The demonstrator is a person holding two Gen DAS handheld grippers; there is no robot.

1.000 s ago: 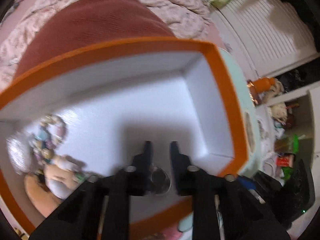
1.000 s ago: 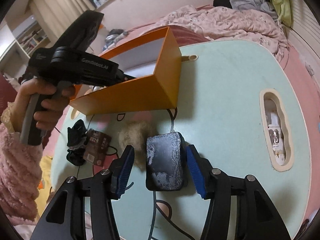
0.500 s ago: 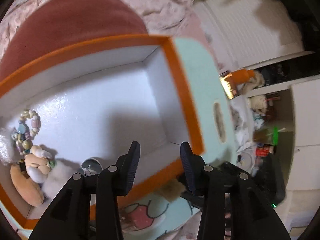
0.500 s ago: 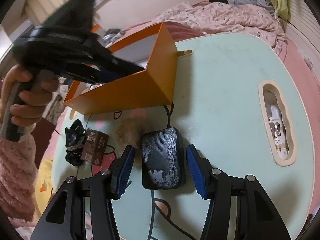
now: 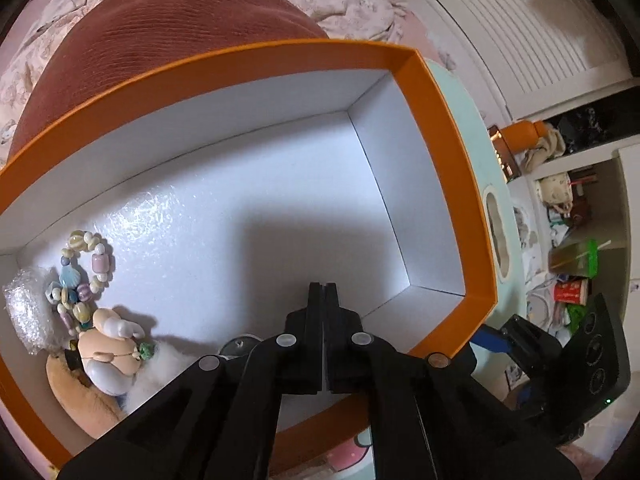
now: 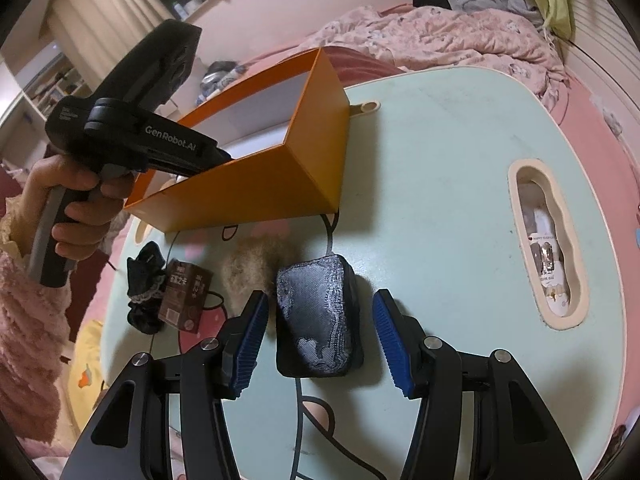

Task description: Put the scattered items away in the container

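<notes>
Your left gripper (image 5: 323, 292) is clenched on nothing, its fingers pressed together above the box (image 5: 448, 160), near the front wall. Only the left view looks inside: a bead bracelet (image 5: 82, 272), a small figurine (image 5: 108, 344) and some white fluff (image 5: 150, 376) sit in the box's left end, and a round metal thing (mostly hidden by the fingers) lies at the front wall.

The right view shows the box only from outside, standing at the table's (image 6: 440, 160) far left side, plus your hand (image 6: 76, 200) on the left gripper's handle. Your right gripper (image 6: 318, 338) is released, its blue pads straddling a dark pouch (image 6: 316, 316) without touching it. The pouch lies on the table's near part, just beside a tan fluff (image 6: 252, 264). Further left lie a brown packet (image 6: 186, 296) and black lace (image 6: 144, 280).
</notes>
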